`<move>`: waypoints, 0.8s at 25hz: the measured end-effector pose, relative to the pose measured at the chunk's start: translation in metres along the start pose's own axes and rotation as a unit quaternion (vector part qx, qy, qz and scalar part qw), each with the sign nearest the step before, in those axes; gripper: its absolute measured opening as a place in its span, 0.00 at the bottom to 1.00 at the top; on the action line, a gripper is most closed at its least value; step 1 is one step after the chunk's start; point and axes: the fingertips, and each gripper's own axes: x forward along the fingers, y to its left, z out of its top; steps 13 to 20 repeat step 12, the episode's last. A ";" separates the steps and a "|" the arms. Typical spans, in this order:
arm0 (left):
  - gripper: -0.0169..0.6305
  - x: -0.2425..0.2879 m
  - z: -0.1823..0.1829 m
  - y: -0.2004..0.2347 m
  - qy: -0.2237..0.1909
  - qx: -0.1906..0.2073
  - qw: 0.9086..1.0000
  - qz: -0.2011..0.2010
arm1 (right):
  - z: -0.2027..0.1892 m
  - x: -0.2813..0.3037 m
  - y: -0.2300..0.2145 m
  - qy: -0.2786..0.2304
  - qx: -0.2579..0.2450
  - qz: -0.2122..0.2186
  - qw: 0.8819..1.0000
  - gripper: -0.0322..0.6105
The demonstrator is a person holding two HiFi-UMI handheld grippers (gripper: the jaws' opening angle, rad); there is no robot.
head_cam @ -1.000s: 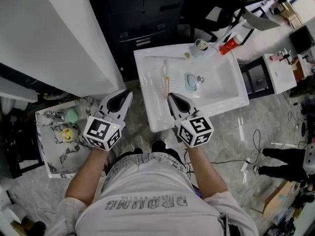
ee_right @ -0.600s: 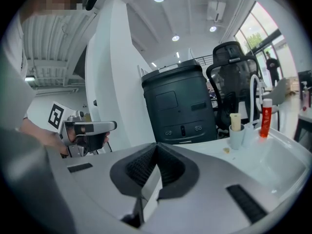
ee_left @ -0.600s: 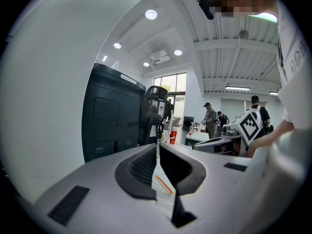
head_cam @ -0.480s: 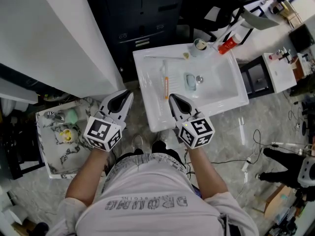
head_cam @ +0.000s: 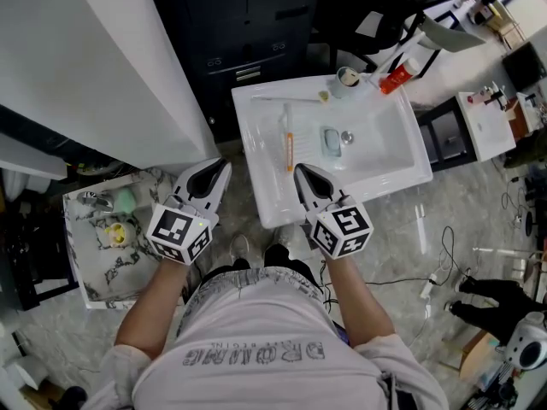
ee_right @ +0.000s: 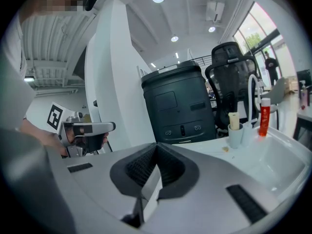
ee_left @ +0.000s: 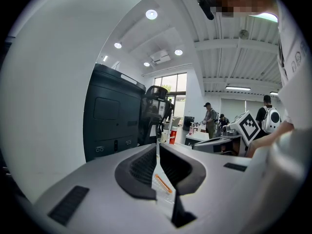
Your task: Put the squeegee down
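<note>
squeegee (head_cam: 288, 143): long thin white bar with an orange strip, lying flat in the sink's left half, nothing gripping it
sink (head_cam: 393, 167): glossy white rectangle
nearby: pale blue pad (head_cam: 331, 140) by the drain, cup (head_cam: 348, 78) and red bottle (head_cam: 397, 79) at the back rim
left gripper (head_cam: 222, 166): fingers pinched together, empty
right gripper (head_cam: 300, 172): same, by the sink's front edge
writing: shirt print, can't read it
</note>
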 end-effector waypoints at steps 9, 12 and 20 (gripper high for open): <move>0.08 -0.003 0.000 -0.003 0.000 0.001 1.000 0.000 | 0.000 -0.004 0.003 -0.001 -0.003 -0.002 1.000 0.06; 0.08 -0.002 -0.001 -0.004 0.000 0.001 1.000 0.000 | -0.001 -0.004 0.002 -0.001 -0.003 -0.002 1.000 0.06; 0.08 -0.002 -0.001 -0.004 0.000 0.001 1.000 0.000 | -0.001 -0.004 0.002 -0.001 -0.003 -0.002 1.000 0.06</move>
